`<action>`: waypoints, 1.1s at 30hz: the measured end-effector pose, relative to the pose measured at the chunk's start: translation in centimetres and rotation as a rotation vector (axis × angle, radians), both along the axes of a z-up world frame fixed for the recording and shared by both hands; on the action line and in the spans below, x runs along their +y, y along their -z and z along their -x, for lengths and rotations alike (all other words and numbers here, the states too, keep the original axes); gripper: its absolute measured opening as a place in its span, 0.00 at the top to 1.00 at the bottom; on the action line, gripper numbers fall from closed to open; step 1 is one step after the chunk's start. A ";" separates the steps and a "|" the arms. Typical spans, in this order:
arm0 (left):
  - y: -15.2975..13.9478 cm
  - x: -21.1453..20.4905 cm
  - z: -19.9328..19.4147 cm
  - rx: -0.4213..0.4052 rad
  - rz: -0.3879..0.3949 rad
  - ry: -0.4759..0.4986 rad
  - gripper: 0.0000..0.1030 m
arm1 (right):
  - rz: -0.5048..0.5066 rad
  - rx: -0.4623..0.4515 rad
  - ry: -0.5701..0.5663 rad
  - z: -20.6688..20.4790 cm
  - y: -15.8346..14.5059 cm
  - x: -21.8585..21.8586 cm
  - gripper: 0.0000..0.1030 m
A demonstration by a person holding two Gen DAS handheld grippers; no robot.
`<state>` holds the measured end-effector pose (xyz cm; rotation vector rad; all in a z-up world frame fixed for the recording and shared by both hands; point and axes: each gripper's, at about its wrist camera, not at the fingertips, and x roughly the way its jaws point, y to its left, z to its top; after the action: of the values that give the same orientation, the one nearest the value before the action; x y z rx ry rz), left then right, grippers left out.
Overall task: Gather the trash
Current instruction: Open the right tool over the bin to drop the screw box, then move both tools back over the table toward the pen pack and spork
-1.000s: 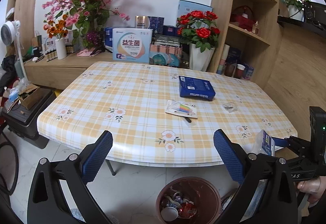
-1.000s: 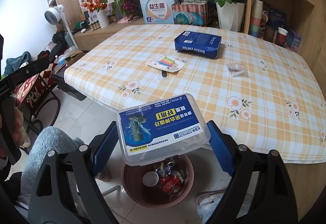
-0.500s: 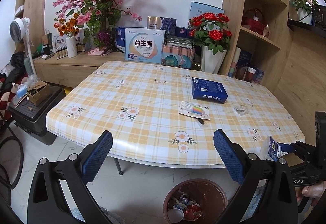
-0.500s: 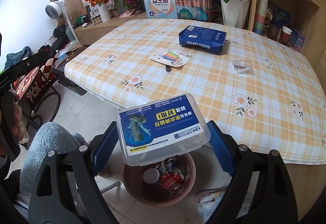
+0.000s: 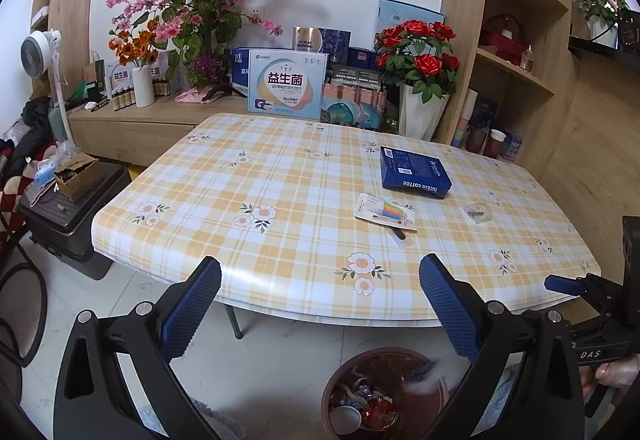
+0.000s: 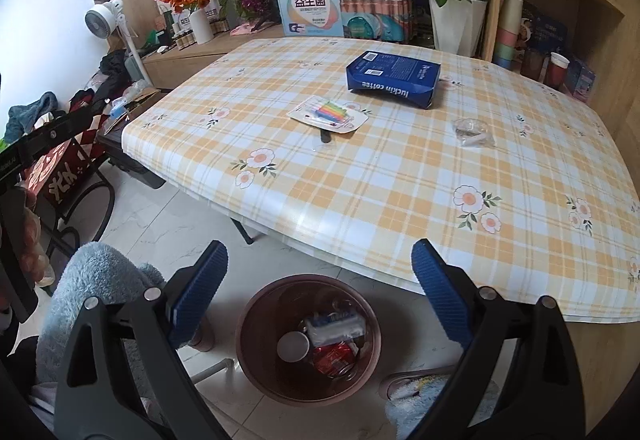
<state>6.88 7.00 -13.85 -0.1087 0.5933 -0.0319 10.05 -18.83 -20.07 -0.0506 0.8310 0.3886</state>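
The right gripper (image 6: 320, 280) hung at the bottom of the frame over the bin (image 6: 308, 340), its jaws just opened wide and nothing between them; a clear box (image 6: 336, 328) lay inside on other rubbish. The left gripper (image 5: 320, 300) was also spread and empty. Left on the surface (image 6: 400, 176): a blue coffee box (image 6: 394, 78) upper centre, a marker card (image 6: 328, 114) beside it, a small crumpled wrapper (image 6: 472, 130) to the right. The next reach should probably take the wrapper, pinching it low against the cloth.
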 end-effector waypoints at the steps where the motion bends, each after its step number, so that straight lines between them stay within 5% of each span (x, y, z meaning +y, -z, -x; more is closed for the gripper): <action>1: 0.1 0.0 0.0 0.000 0.000 -0.001 0.06 | -0.001 -0.001 0.007 -0.1 0.0 -0.2 0.11; 33: 1.3 -0.3 -3.2 0.057 -0.028 0.008 0.06 | -0.018 0.017 0.118 -3.4 0.7 -3.8 0.09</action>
<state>10.11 6.68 -15.10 -0.0800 0.6513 -0.0285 13.45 -22.62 -20.73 0.0186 0.8432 0.2854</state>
